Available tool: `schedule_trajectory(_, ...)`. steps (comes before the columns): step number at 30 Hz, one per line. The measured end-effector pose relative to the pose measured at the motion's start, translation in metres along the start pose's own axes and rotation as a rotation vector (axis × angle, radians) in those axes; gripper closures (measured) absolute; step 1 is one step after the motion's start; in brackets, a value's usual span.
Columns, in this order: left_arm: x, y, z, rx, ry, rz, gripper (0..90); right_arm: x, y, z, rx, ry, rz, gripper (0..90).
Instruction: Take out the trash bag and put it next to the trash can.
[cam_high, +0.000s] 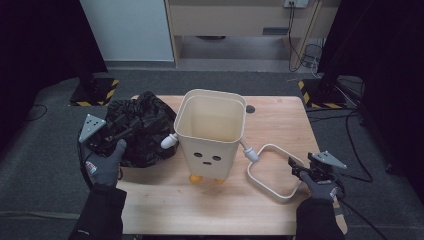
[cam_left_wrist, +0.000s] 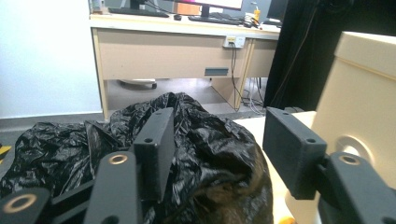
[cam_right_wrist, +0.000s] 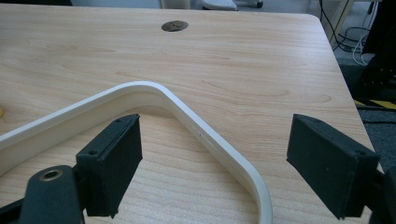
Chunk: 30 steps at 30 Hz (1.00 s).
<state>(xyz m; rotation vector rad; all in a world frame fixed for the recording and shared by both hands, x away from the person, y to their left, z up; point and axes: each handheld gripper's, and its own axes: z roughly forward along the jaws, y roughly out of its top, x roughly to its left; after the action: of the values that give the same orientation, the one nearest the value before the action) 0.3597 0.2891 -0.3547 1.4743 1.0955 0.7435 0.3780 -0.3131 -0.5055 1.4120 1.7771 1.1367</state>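
Note:
A cream bin (cam_high: 210, 135) with a dotted face and orange feet stands upright mid-table, also at the right in the left gripper view (cam_left_wrist: 359, 93). A crumpled black plastic bag (cam_high: 145, 125) lies to its left. My left gripper (cam_high: 119, 131) hovers over the bag's near-left side, jaws apart, with the bag (cam_left_wrist: 60, 144) just beyond and below them (cam_left_wrist: 224, 149). A cream ring frame (cam_high: 272, 172) lies flat on the table right of the bin, joined to it by a white arm. My right gripper (cam_high: 295, 167) is open, its pads either side of the ring's rim (cam_right_wrist: 140, 91) without touching it (cam_right_wrist: 212, 163).
The wooden table (cam_high: 280, 115) has a round cable hole (cam_right_wrist: 174, 25) near its far right. Stand bases with yellow-black stripes (cam_high: 95, 92) sit on the floor at both far corners. A desk (cam_left_wrist: 187, 51) and cables lie beyond.

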Motion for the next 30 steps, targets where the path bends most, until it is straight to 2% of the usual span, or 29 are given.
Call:
schedule_trajectory(5, -0.01, -0.008, -0.008, 0.023, -0.014, 0.009, 34.9, 0.0, 0.0, 0.0, -0.002, 0.0, -0.005, 18.9)
schedule_trajectory(17, -0.03, -0.034, -0.024, 0.112, -0.035, 0.074, 28.3, 0.0, 0.001, -0.001, -0.003, 0.003, 0.006, 20.1)
schedule_trajectory(20, -0.034, -0.043, -0.025, 0.14, -0.039, 0.088, 27.6, 0.0, 0.0, -0.001, -0.001, 0.0, 0.002, 20.1)
schedule_trajectory(27, -0.037, -0.072, -0.02, 0.209, -0.054, 0.075, 26.9, -0.001, 0.0, -0.002, 0.013, -0.007, 0.004, 20.9)
schedule_trajectory(30, -0.038, -0.085, -0.018, 0.255, -0.069, 0.083, 26.7, 0.0, 0.0, -0.002, 0.017, -0.006, 0.007, 21.5)
